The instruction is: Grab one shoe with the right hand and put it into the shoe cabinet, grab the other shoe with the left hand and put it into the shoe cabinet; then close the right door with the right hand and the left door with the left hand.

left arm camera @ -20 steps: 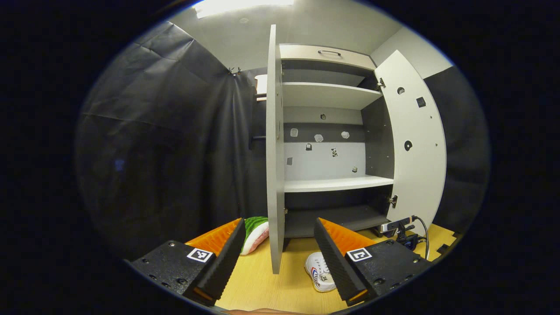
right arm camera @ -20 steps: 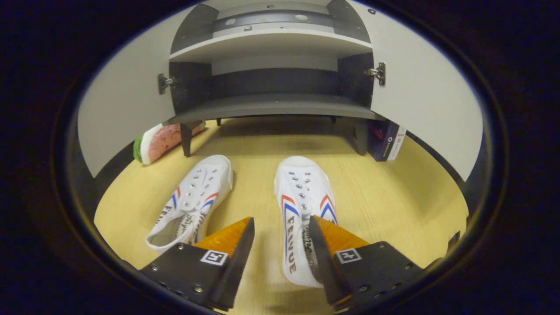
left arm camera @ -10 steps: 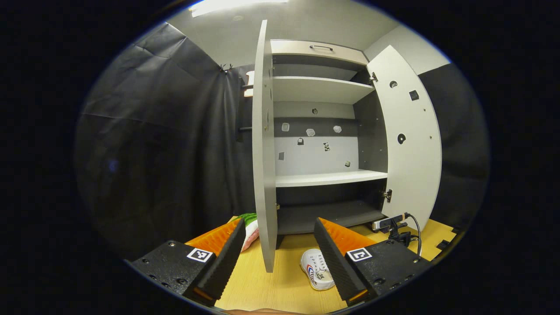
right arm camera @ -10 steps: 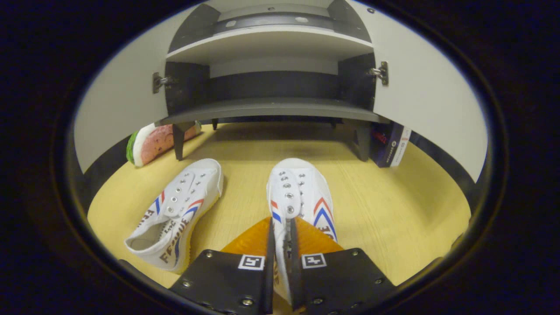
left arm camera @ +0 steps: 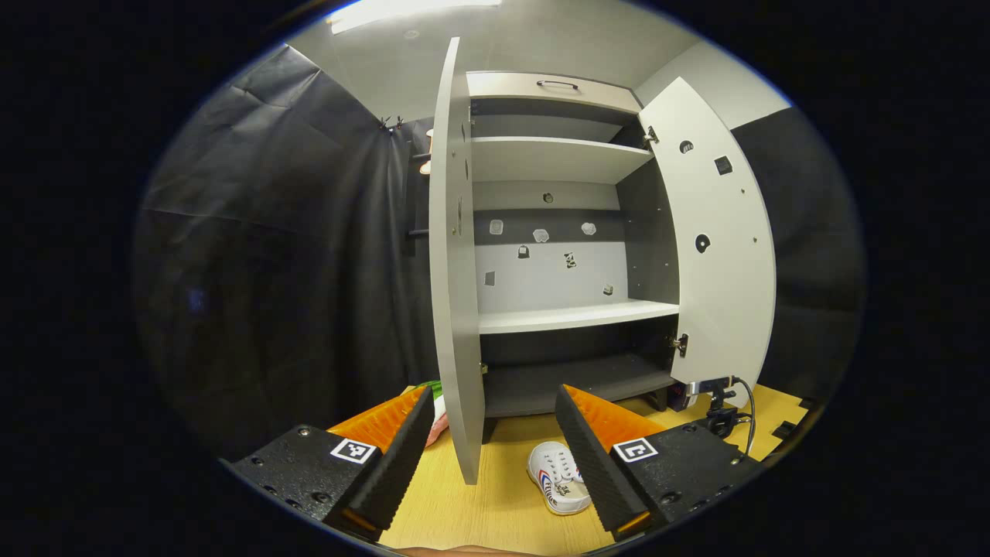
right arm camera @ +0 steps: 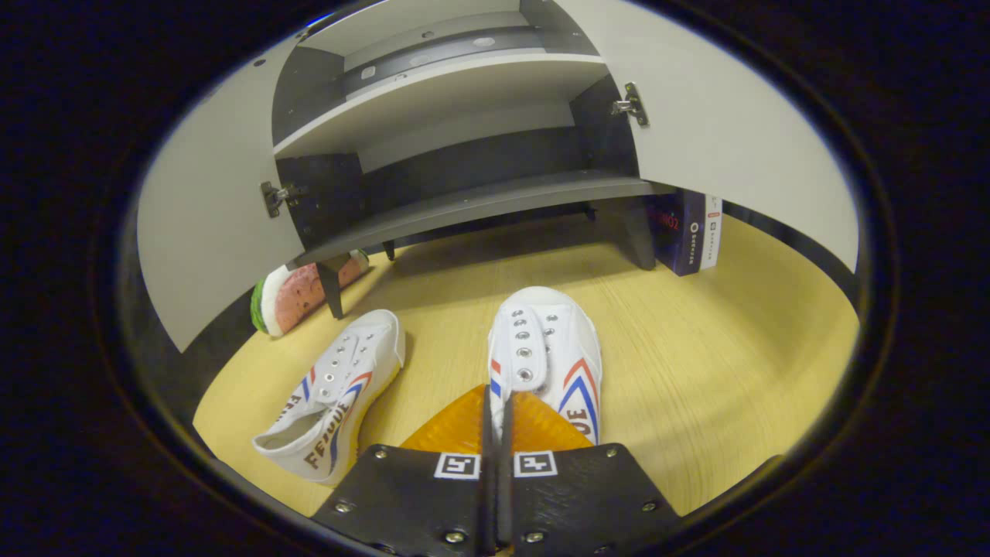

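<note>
Left gripper view: my left fingers are spread wide, holding nothing; both cabinet doors open, shelves bare.

Right gripper view: my right fingers are pinched on one sneaker, the other sneaker lying on the floor beside it. Basically everything's left.

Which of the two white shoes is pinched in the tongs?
The shoe straight ahead, toe pointing at the cabinet. The right tongs are shut on its side wall. The other shoe lies free on the floor, off to its left.
</note>
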`<state>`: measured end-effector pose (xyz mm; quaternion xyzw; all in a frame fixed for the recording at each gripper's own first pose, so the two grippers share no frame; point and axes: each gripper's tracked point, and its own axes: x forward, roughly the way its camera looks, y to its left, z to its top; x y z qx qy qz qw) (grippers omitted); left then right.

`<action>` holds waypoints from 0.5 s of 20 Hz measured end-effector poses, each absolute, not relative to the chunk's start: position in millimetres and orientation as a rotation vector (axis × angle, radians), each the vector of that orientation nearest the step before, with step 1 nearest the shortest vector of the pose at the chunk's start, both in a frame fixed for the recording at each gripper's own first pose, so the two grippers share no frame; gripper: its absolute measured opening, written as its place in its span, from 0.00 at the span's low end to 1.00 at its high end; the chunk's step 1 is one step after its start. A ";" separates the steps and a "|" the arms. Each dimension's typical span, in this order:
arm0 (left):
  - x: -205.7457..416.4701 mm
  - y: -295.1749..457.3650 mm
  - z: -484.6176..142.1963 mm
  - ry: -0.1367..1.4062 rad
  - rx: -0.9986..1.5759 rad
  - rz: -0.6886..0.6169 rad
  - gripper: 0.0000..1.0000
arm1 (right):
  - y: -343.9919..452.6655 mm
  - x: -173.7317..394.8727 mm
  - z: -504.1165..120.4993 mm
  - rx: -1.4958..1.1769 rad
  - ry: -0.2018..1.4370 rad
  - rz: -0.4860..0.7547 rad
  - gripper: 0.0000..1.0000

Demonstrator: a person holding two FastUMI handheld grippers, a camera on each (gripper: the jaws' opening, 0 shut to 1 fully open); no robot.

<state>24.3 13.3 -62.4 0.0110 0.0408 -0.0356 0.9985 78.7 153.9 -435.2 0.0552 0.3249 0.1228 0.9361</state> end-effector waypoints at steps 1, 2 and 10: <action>23.3 12.5 -60.7 0.073 0.020 -0.077 0.96 | 152.5 76.6 -426.7 0.113 0.642 0.261 0.02; 22.6 11.2 -59.1 0.065 0.018 -0.083 0.96 | 150.5 73.0 -414.1 0.098 0.608 0.267 0.02; 16.0 -5.3 -60.3 0.034 0.014 -0.137 0.95 | 151.9 57.3 -289.3 0.083 0.365 0.280 0.01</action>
